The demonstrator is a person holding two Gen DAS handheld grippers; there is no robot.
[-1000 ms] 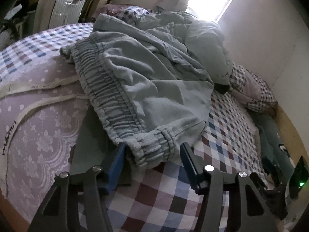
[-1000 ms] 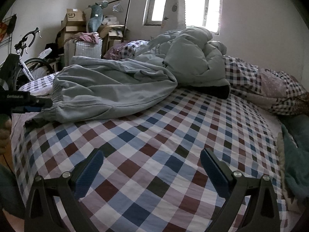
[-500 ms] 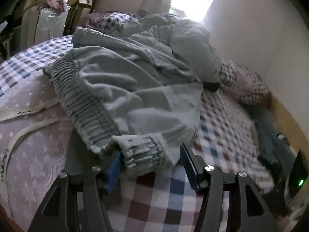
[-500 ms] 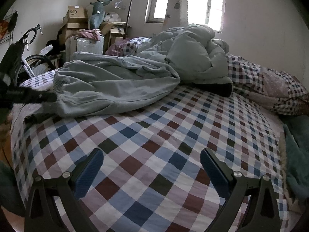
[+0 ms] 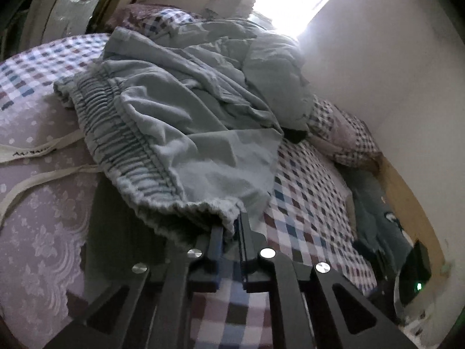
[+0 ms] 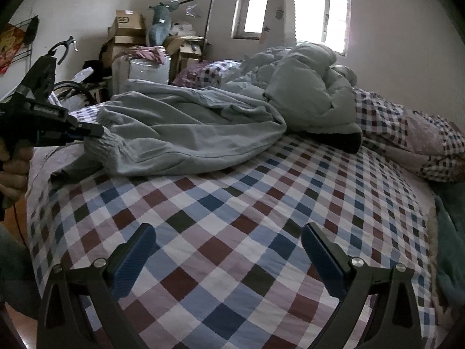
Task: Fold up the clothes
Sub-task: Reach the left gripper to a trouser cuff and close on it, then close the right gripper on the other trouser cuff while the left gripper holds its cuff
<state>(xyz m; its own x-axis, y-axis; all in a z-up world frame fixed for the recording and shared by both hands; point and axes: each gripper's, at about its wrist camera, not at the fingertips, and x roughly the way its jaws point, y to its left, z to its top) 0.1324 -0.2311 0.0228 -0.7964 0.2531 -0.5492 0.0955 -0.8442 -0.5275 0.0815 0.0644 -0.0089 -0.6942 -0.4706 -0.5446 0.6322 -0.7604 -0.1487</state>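
The soft, limp pale-green elastic-cuffed sweatpants (image 5: 186,133) lie on the checked bed (image 6: 232,232). Left tool (image 5: 231,232) has just clenched on the ribbed cuff, a firm grasping point; right tool (image 6: 226,250) is released.

Pale grey-green cotton trousers with ribbed elastic waistband (image 5: 180,133), checked bedsheet in white, blue, maroon and dark green squares (image 6: 232,232), lilac floral-patterned mattress cover with white lace motif (image 5: 37,221), pale grey-green puffy quilt (image 6: 308,93), small-check maroon-and-white pillow (image 6: 412,142), black gripper frames with blue finger pads (image 6: 322,256).
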